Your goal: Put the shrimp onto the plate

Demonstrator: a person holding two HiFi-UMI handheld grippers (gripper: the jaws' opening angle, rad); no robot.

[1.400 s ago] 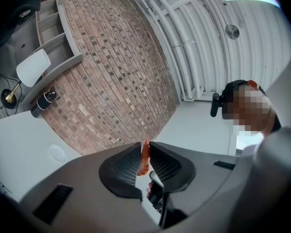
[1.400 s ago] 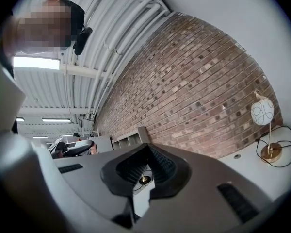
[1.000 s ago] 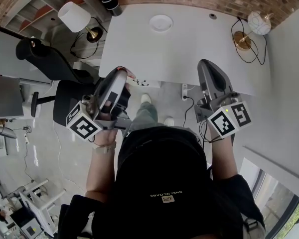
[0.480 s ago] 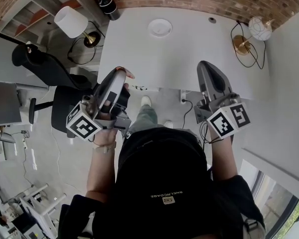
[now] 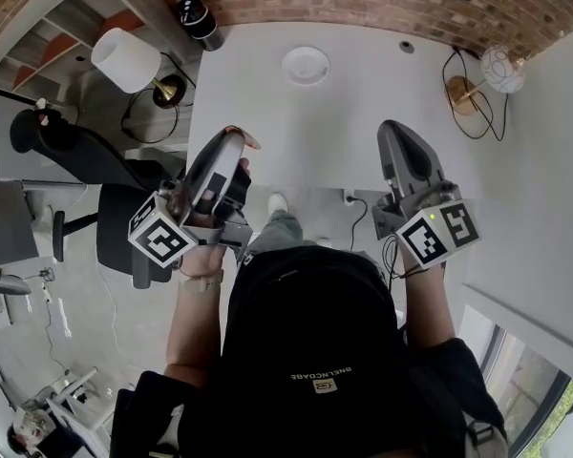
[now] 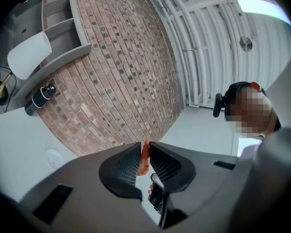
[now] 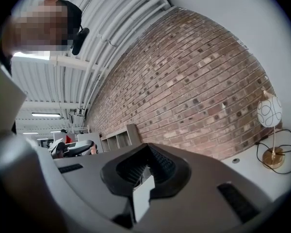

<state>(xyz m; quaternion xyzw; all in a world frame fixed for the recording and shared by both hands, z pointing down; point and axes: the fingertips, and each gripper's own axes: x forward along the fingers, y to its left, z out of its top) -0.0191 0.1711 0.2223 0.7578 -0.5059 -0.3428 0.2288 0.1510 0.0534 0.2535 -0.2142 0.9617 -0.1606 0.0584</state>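
One shrimp [image 6: 144, 158] is pinched in my left gripper [image 5: 232, 142], near the tabletop [image 5: 363, 103] edge. My right gripper [image 5: 395, 132] is pressed together, empty. The plate [image 5: 306, 66] has come a bit closer since a second ago, but it is still far.

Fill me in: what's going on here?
A person stands at the white table with a gripper in each hand. The left gripper is shut on the shrimp and holds it in the air. The plate sits toward the table's far side, with no shrimp on it yet. The right gripper is shut, holding nothing.
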